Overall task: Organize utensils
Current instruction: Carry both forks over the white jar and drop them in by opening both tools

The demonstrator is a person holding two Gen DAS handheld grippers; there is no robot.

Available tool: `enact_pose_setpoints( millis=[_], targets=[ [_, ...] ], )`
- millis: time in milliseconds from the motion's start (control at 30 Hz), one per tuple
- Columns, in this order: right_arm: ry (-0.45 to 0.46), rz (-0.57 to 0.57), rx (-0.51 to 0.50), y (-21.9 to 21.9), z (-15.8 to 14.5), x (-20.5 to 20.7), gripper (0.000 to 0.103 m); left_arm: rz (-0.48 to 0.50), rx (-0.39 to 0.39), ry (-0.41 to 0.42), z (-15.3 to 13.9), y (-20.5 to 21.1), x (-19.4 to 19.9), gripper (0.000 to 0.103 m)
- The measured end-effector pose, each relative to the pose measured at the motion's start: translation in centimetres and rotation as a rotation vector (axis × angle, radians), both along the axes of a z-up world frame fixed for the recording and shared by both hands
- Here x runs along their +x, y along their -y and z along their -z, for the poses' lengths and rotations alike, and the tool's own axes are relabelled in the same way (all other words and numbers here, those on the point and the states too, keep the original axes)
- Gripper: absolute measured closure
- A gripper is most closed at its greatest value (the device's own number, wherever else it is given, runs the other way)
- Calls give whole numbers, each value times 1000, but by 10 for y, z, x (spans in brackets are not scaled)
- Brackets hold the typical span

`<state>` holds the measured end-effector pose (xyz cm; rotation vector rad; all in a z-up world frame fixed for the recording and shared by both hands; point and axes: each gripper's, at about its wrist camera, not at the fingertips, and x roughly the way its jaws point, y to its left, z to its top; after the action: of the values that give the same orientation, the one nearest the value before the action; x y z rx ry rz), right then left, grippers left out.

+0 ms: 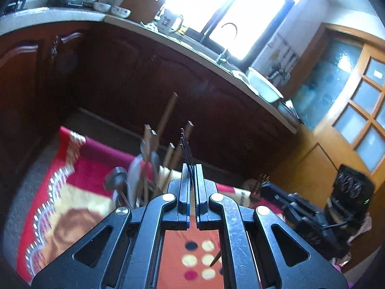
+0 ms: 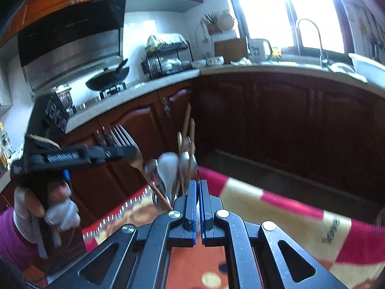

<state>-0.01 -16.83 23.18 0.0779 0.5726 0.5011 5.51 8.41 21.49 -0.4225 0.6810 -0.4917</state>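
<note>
My left gripper [image 1: 191,168] has its jaws pressed on a silver metal fork [image 1: 186,148]. The thin prongs stick up out of the jaws. From the right wrist camera I see the same fork [image 2: 125,137] from the side, held up in the air in the left gripper [image 2: 115,153], with its brown handle slanting down toward the other utensils. A hand in a white glove [image 2: 48,207] grips the black handle of that gripper.

My right gripper [image 2: 197,185] has its jaws very close together. Something thin pokes up between them, but I cannot tell what it is or if the jaws pinch it.

Just past both grippers stands a bunch of utensils: long brown wooden chopsticks [image 1: 168,118] pointing up, and shiny grey metal spoons [image 2: 168,166] packed beside them. What holds them is blurry, so I cannot say.

They stand on a tabletop covered with a red and cream patterned cloth [image 1: 79,168]. Behind it are dark brown wooden cupboards [image 2: 276,110] with a white counter on top
</note>
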Motion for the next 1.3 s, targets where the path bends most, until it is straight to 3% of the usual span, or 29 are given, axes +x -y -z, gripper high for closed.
enact_pose_setpoints(
  millis=[333,533,867,1033,1300],
  targets=[
    [70,-38,-25,-40,-25,54,101,54,-63,-14,-26,-31,12,102],
    [70,-14,-51,-48,-15,74,101,34,-15,-6,-38,-44,10,102],
    [96,-22,-237,-95,33,76,101,-7,51,-68,7,-35,18,102],
    [37,-39,-249,-99,60,79,101,-13,68,-96,28,-28,17,101],
    [-49,-51,-234,-93,86,77,101,-23,122,-80,35,-19,12,101]
  ],
)
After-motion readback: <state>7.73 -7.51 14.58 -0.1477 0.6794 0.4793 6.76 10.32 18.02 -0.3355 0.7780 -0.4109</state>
